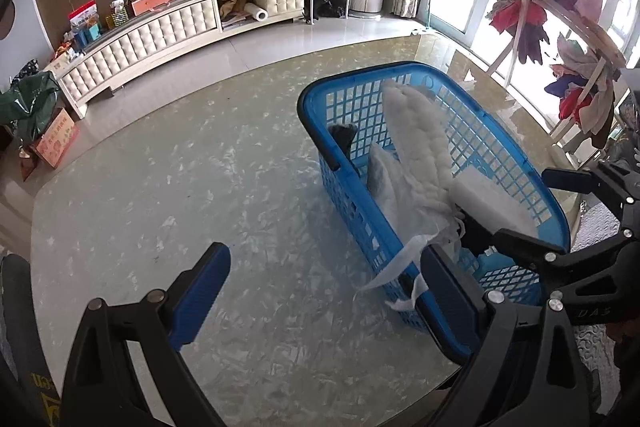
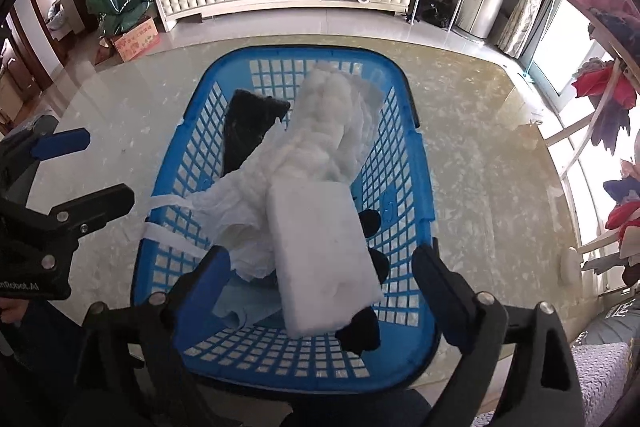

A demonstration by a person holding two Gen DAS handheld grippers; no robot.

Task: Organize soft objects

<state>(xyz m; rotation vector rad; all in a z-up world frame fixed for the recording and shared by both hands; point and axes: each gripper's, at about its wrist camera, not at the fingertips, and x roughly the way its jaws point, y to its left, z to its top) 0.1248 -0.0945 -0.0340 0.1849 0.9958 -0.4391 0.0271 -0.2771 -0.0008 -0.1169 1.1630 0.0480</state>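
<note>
A blue plastic basket (image 2: 404,163) stands on the marbled table (image 1: 160,187) and holds the soft objects: a white foam block (image 2: 324,259) lying on top, a long quilted white pad (image 2: 332,123) leaning toward the far wall, a crumpled white bag (image 2: 236,203) with straps over the rim, and a black cloth (image 2: 250,131). The right gripper (image 2: 324,279) hovers above the near end, jaws wide and empty. The left gripper (image 1: 324,291), likewise wide and empty, hangs over the table beside the basket.
</note>
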